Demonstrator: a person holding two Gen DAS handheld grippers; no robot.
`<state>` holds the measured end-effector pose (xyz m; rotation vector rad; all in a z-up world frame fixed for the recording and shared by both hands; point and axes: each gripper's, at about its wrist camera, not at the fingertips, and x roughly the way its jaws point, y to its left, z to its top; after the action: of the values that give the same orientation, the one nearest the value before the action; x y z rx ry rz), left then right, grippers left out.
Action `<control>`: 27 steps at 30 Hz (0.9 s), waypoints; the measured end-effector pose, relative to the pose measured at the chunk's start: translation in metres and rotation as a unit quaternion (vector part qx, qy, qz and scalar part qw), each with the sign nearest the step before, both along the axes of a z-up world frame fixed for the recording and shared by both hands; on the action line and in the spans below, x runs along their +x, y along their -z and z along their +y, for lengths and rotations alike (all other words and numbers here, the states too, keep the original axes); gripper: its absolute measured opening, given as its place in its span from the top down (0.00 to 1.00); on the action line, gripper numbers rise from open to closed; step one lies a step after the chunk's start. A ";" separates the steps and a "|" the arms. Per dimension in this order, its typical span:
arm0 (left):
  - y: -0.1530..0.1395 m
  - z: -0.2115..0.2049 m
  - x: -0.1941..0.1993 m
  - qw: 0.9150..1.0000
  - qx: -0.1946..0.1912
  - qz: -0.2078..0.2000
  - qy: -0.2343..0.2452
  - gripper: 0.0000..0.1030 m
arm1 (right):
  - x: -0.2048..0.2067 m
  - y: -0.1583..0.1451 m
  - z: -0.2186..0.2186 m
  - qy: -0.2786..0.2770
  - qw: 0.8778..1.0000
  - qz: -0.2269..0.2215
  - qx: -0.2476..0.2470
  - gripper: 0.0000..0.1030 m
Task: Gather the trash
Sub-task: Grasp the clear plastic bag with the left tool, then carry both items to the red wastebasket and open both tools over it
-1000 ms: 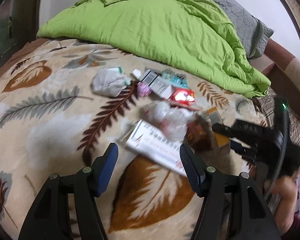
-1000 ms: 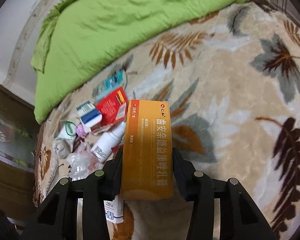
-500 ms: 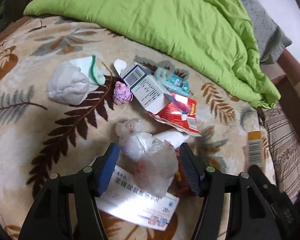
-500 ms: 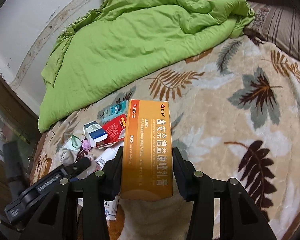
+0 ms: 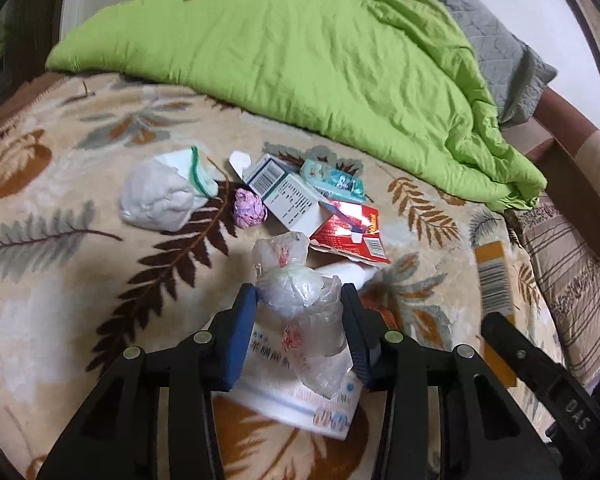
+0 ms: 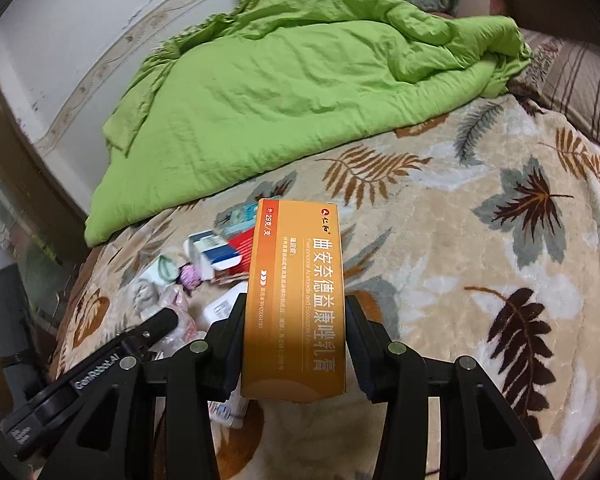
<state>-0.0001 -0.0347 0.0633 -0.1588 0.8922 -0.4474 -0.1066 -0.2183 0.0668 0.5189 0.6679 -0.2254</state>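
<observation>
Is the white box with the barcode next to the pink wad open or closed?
Open. In the left wrist view the white box lies on its side with an end flap sticking out past the barcode end. Whether anything is inside cannot be seen.

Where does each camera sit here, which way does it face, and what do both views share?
Left wrist: on the left gripper, looking down over the crumpled clear plastic bag between its closing jaws; right gripper at right edge.
Right wrist: on the right gripper, clamping the orange cardboard box.
Shared: green quilt, leaf-patterned blanket, trash pile.
</observation>
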 end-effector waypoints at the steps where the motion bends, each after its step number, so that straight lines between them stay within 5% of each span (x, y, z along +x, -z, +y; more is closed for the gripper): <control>1: -0.006 0.003 -0.007 1.000 0.005 -0.011 0.000 0.60 | -0.002 0.000 0.004 -0.005 1.000 0.000 -0.005 0.52; 16: -0.026 0.046 -0.118 0.991 0.075 -0.107 -0.003 0.60 | -0.062 -0.003 0.065 -0.100 0.991 -0.002 -0.086 0.52; 27: -0.019 0.046 -0.133 0.982 0.118 -0.143 -0.023 0.60 | -0.071 -0.001 0.071 -0.107 0.990 0.003 -0.092 0.52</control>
<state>-0.1333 0.0111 0.0826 0.1014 0.6503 -0.3073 -0.1780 -0.1473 0.0674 0.2680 0.6951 -0.0842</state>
